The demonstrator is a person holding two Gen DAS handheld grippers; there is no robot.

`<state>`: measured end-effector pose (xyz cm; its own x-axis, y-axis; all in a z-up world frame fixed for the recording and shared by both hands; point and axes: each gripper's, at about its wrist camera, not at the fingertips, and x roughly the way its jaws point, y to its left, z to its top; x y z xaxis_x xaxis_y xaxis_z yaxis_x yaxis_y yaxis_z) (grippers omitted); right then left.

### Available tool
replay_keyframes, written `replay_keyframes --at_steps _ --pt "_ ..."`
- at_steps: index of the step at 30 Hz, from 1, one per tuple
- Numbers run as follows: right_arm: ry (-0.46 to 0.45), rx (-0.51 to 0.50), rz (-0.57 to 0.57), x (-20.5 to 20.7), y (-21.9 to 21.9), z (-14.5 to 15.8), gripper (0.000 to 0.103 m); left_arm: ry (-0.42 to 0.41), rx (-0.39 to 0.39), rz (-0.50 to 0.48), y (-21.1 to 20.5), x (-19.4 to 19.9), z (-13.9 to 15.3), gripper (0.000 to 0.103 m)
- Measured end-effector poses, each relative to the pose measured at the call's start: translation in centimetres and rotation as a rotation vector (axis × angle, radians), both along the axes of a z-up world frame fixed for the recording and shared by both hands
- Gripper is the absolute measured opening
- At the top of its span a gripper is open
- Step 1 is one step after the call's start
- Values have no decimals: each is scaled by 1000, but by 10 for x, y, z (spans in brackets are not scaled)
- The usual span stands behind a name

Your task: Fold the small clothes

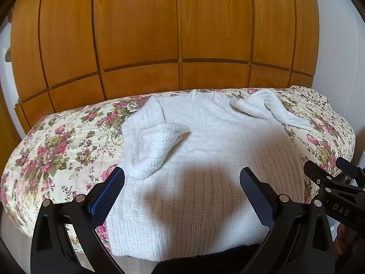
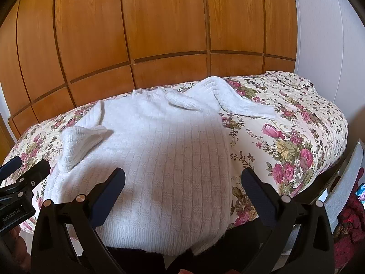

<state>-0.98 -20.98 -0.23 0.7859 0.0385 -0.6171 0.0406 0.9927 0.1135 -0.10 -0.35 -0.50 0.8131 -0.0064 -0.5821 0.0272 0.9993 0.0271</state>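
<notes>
On the bed: a white knitted sweater [image 1: 205,159] lies spread flat on a floral bedspread [image 1: 57,148], neckline toward the top of the frame, hem at the bottom edge nearest the cameras
Backdrop: a wooden wardrobe [image 1: 159,34] fills the upper half of both views
Sleeve at left of frame: already doubled inward, its cuff [image 1: 173,130] resting on the sweater's body
Sleeve at right of frame: bunched near the shoulder, then trailing off the body onto the bedspread [image 2: 246,107], so it is not folded in
Left gripper [image 1: 182,182]: jaws wide apart and empty, hovering above the hem area at the lower left of the sweater, touching no cloth that I can see
Right gripper [image 2: 182,182]: jaws likewise spread and empty, above the lower right part of the body; its black frame also pokes in at the right edge of the left wrist view
Step in hand: judged from the lie of the cloth, this is the early part of the fold, sleeves being dealt with and the body not yet doubled
Next move calls for: probably a reach toward the upper right of the frame to pinch the loose sleeve near its cuff and draw it across the chest; alternatively both jaws could close on the two hem corners to carry the hem up to the neckline
Care needed: the knit is thick and soft, so a pinch should take a single layer and not drag the bedspread
</notes>
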Motion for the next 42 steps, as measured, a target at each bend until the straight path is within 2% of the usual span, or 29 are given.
replay_keyframes --at_steps 42 --pt "55 11 12 7 1 -7 101 38 -26 -2 3 6 -6 100"
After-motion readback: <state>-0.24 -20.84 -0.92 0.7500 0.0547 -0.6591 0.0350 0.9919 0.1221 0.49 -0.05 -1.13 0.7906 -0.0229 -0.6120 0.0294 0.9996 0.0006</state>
